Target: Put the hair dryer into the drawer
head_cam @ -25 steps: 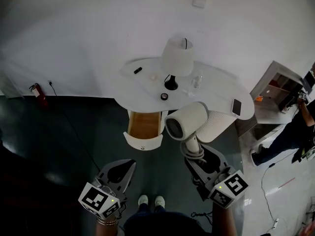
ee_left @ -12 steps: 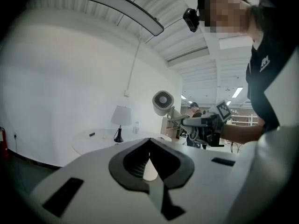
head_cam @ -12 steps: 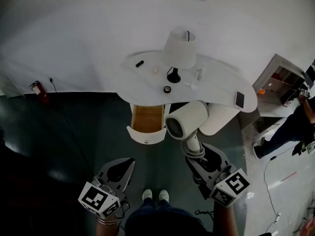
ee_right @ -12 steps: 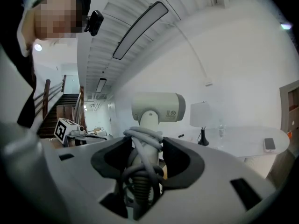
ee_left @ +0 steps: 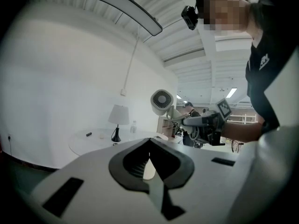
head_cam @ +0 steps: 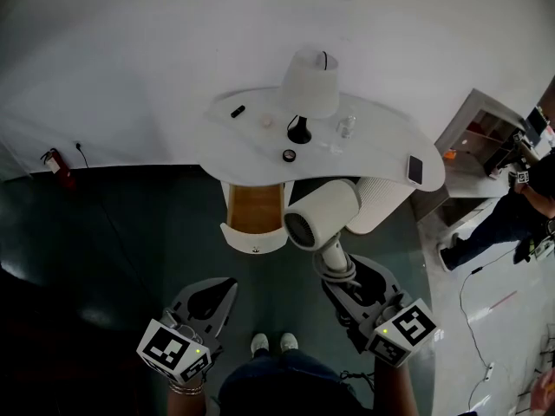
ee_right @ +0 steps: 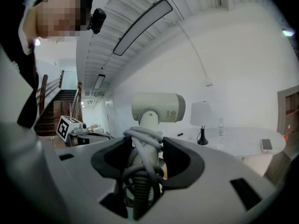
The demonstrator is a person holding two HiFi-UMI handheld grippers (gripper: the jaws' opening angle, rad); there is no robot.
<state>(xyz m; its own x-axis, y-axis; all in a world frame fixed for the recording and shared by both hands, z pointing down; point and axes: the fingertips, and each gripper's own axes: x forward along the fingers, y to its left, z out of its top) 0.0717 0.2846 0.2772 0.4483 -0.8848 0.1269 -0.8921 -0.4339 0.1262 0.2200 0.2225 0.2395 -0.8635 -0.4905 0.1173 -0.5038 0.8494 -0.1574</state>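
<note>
Item 1. Cream-white plastic hair dryer [head_cam: 323,215], with a short, stubby barrel. In the head view its round dark grille end faces up toward the camera. In the right gripper view [ee_right: 158,107] the barrel lies crosswise on top of an upright handle and has a small printed label on its side. A grey cord [ee_right: 142,141] is wound in several loops around the handle. The dryer is held in the air in front of the table's near edge, just beside the open drawer and not inside it.

Item 2. My right gripper [head_cam: 342,276]. The jaws are closed around the cord-wrapped handle [ee_right: 145,146], one on each side, and they carry the dryer.

Item 3. My left gripper [head_cam: 215,291]. The jaw tips meet with nothing between them [ee_left: 150,143]. It is held low, well clear of the table on the drawer's side.

Item 4. White-fronted drawer with a bare wooden inside [head_cam: 256,208]. It is pulled out from under the table's near edge.

Item 5. White table with a rounded top [head_cam: 251,133], set against the white wall. It is the reference point for every place named here.

Item 6. On the tabletop:
- A white-shaded lamp on a black base [head_cam: 310,85], near the middle.
- A dark flat phone [head_cam: 414,170], at the end away from the drawer.
</note>
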